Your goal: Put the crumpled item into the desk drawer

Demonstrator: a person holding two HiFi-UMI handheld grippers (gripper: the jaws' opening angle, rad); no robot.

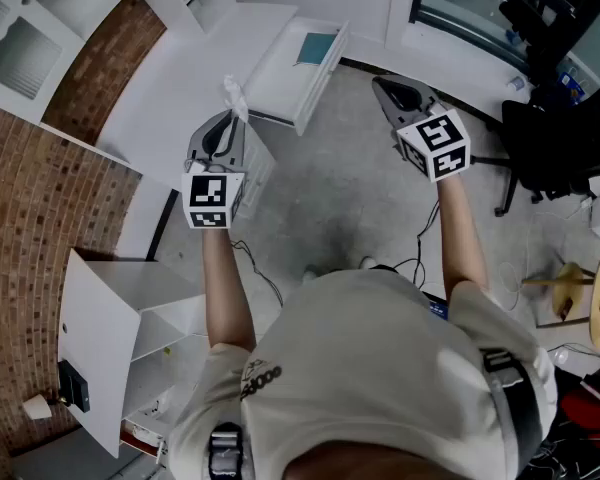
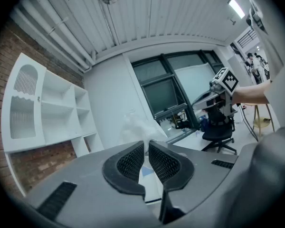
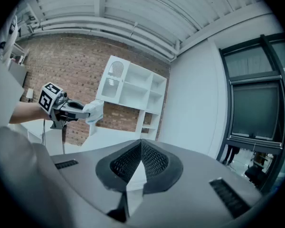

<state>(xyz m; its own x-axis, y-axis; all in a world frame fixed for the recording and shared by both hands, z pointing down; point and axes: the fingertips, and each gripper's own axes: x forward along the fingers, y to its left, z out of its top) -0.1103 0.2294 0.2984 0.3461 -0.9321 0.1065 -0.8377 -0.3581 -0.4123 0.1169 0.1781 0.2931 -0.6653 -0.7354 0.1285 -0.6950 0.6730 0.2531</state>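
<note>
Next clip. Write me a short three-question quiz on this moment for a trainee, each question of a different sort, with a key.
1. True or false: the crumpled item already lies in the desk drawer.
2. Which gripper is closed on the crumpled item? A) the left gripper B) the right gripper C) neither
3. Fill in: the desk drawer stands ____.
Key: 1 false; 2 A; 3 open.
</note>
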